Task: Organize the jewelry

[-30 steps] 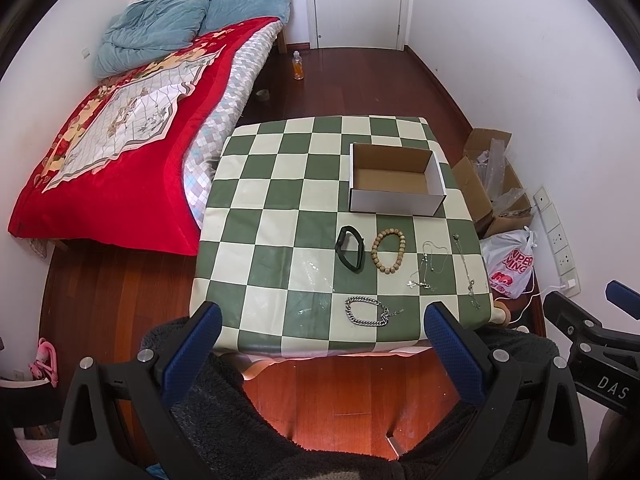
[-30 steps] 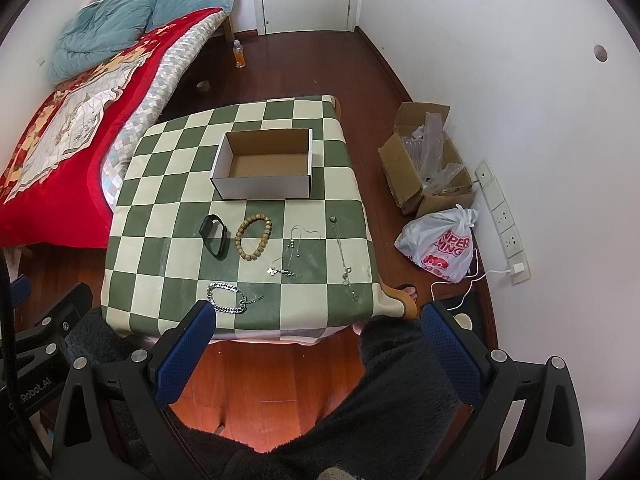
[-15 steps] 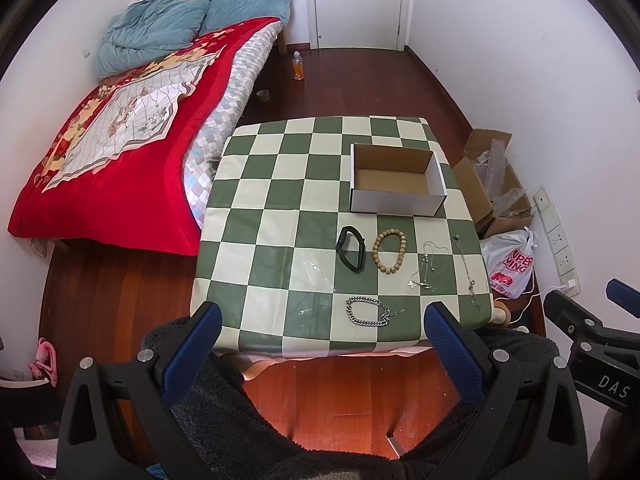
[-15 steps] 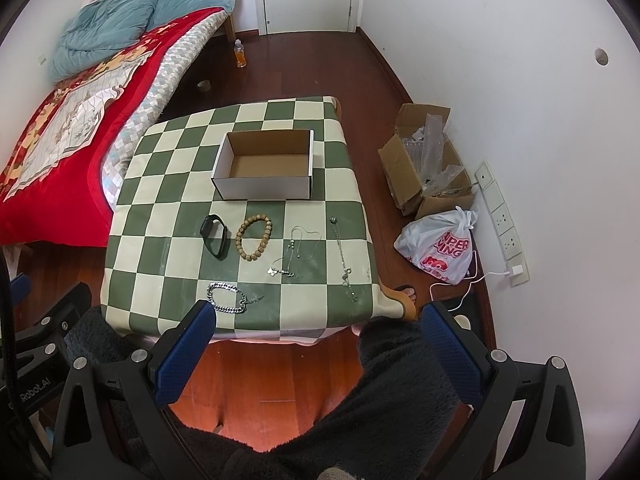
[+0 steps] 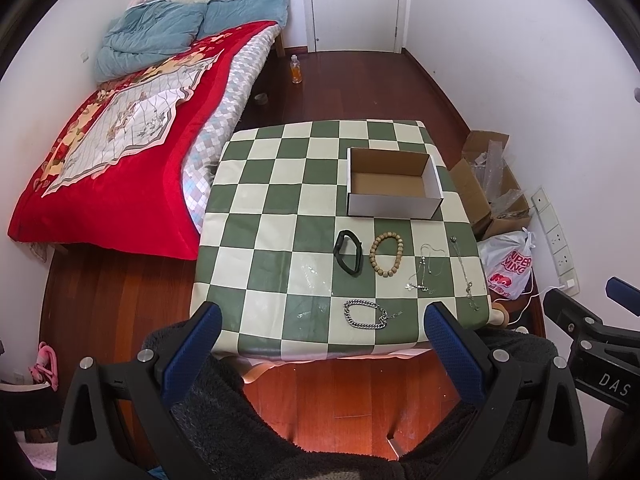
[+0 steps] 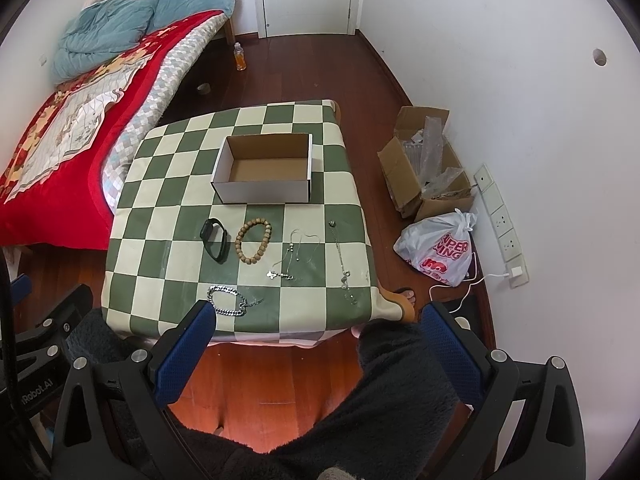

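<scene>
An open white cardboard box (image 5: 394, 184) (image 6: 266, 172) stands empty on the green checkered table (image 5: 260, 240) (image 6: 160, 216). In front of it lie a black band (image 5: 348, 253) (image 6: 215, 239), a wooden bead bracelet (image 5: 386, 253) (image 6: 253, 241), a thin silver necklace (image 5: 427, 268) (image 6: 294, 254), a long chain (image 5: 464, 272) (image 6: 342, 264) and a chunky silver chain bracelet (image 5: 366, 314) (image 6: 227, 300). My left gripper (image 5: 320, 340) and right gripper (image 6: 318, 338) are both open and empty, held high in front of the table's near edge.
A bed with a red blanket (image 5: 120, 140) stands left of the table. An open carton (image 6: 428, 168) and a plastic bag (image 6: 440, 248) sit on the wooden floor to the right, by the wall sockets. A bottle (image 5: 296, 70) stands near the door.
</scene>
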The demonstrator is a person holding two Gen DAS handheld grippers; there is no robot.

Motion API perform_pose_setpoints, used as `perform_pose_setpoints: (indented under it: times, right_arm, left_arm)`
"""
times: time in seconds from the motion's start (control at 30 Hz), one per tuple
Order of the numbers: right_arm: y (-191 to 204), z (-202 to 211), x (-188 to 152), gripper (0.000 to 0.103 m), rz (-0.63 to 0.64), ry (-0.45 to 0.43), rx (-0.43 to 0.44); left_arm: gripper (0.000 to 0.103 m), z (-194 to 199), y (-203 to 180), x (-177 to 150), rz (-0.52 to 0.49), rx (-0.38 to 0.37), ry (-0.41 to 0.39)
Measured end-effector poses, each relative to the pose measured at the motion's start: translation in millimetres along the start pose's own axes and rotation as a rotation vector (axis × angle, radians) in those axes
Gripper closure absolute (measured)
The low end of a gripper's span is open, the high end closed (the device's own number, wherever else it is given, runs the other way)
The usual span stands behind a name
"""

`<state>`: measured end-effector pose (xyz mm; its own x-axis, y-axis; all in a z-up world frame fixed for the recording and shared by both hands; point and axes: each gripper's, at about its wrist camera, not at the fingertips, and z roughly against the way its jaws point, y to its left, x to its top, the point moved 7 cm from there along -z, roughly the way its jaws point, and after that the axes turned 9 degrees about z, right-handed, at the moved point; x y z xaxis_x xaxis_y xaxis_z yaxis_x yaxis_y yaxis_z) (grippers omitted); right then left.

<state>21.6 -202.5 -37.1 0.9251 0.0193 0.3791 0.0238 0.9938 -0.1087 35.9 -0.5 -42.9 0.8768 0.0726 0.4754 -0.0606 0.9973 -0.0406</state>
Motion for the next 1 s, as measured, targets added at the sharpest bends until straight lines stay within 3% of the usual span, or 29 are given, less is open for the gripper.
perform_pose_setpoints:
  times: [1.0]
  right_arm:
    - [1.8, 4.6, 1.2, 0.000, 0.000, -0.021, -0.006]
  left_arm:
    - [0.000, 0.9, -1.7, 5.5, -0.004, 0.025, -0.027]
